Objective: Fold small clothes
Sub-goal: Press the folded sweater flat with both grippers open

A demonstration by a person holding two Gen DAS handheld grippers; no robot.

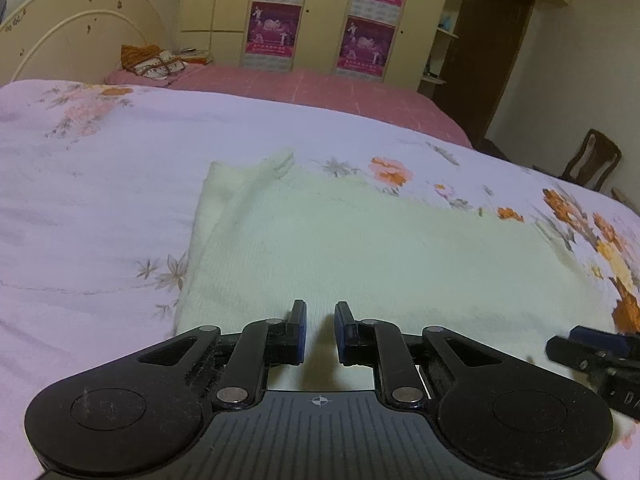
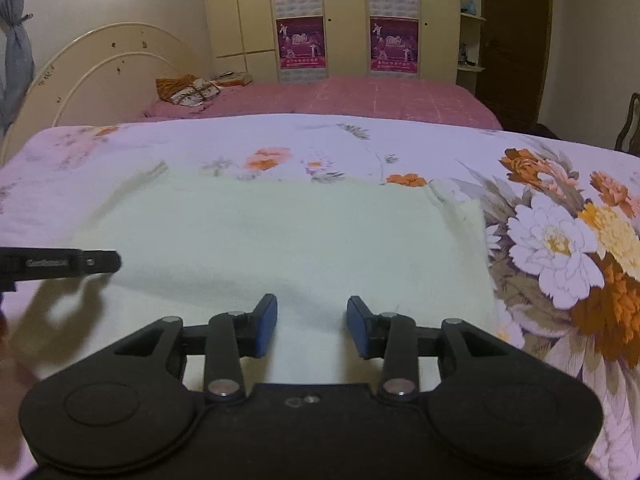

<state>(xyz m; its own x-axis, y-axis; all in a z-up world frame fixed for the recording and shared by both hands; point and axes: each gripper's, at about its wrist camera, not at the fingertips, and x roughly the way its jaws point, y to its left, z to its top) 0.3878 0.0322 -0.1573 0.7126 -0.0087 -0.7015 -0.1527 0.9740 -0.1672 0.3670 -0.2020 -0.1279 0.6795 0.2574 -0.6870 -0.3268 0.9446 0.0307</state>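
Cream garment lies flat on floral quilt, both tongs parted

Bed carries everything. Floral quilt spread over near part, under and around fingers. Pale cream garment lies flat on quilt just ahead of fingers, near edge beneath them. Pink sheet bare beyond quilt, far ahead. Orange-and-white bundle on sheet, far ahead, left.
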